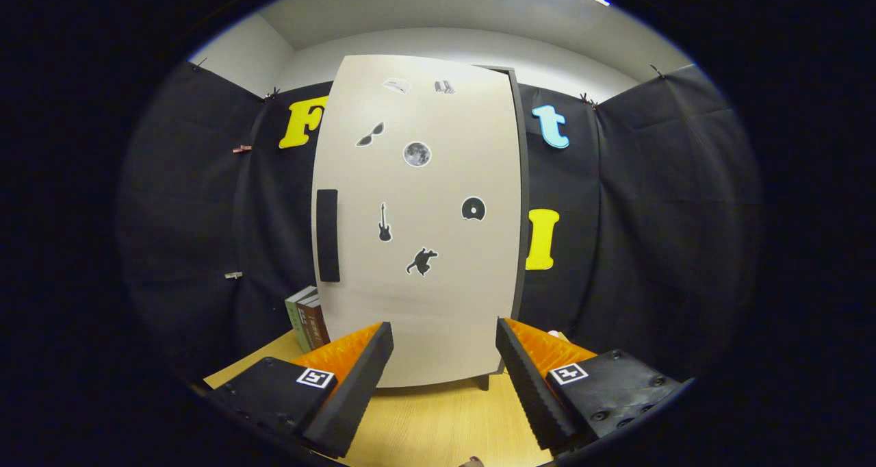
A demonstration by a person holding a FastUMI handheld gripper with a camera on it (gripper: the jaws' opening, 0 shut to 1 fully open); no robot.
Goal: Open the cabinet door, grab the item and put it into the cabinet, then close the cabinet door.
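Between my fingers (pixel 445 378) there's just air and bare wood, so they're spread wide and holding nothing. They hang low over the tabletop (pixel 438 419), pointed straight at the cabinet (pixel 517 200) standing right ahead.

The cabinet door (pixel 417 248) is flush shut, a tall pale panel with little stickers on it (a guitar, a moon, sunglasses and such). What matters is the handle (pixel 328 235): a dark vertical bar on the door's left edge, so it sits up and to the left of my left finger, long axis running up and down. The dark cabinet edge showing down the right side makes me think the hinges are over there, so the door would swing from the left.

Left of the cabinet's foot, a few books (pixel 308 316) stand upright on the tabletop, just beyond my left finger. My guess is those are the item, can't be sure.

A shut door with books outside fits a job still waiting on the door, though a different item could already be inside.
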